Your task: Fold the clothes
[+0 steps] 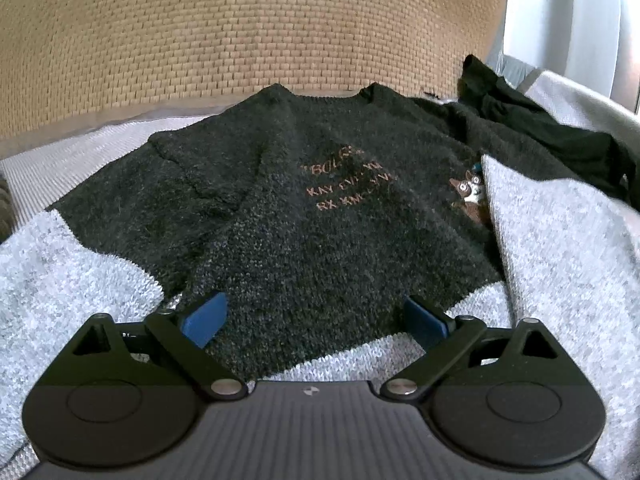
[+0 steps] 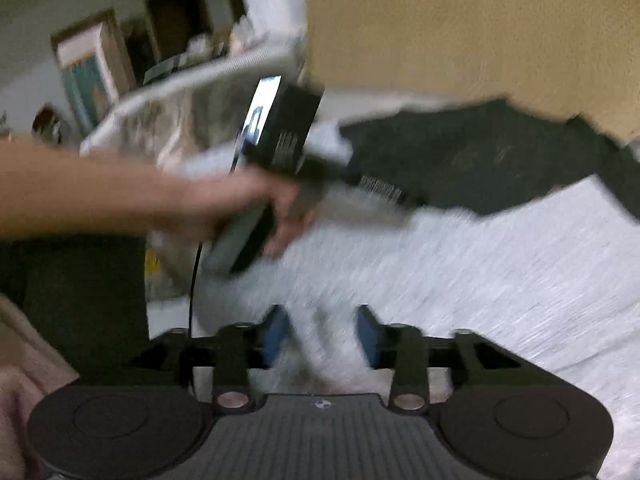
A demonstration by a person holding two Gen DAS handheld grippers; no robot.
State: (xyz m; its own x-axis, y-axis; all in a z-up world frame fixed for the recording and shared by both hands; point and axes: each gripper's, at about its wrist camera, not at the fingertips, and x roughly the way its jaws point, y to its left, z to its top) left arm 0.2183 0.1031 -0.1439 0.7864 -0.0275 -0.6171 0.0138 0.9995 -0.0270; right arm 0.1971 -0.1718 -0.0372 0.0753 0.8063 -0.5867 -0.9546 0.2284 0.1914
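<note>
The dark sweater (image 1: pixel 304 200) lies spread flat on the woven mat (image 1: pixel 240 32), collar away from me, its light grey lower part (image 1: pixel 68 280) nearest. I think it lies flat so that it can be folded. The left gripper (image 1: pixel 316 320) hovers low over the hem with fingers wide apart, holding nothing. The right gripper (image 2: pixel 324 336) is blurred; its fingers stand half apart around grey knit, but whether they pinch it I cannot tell. The left hand (image 2: pixel 240 208) reaches forward, wrapped around its tool's handle.
</note>
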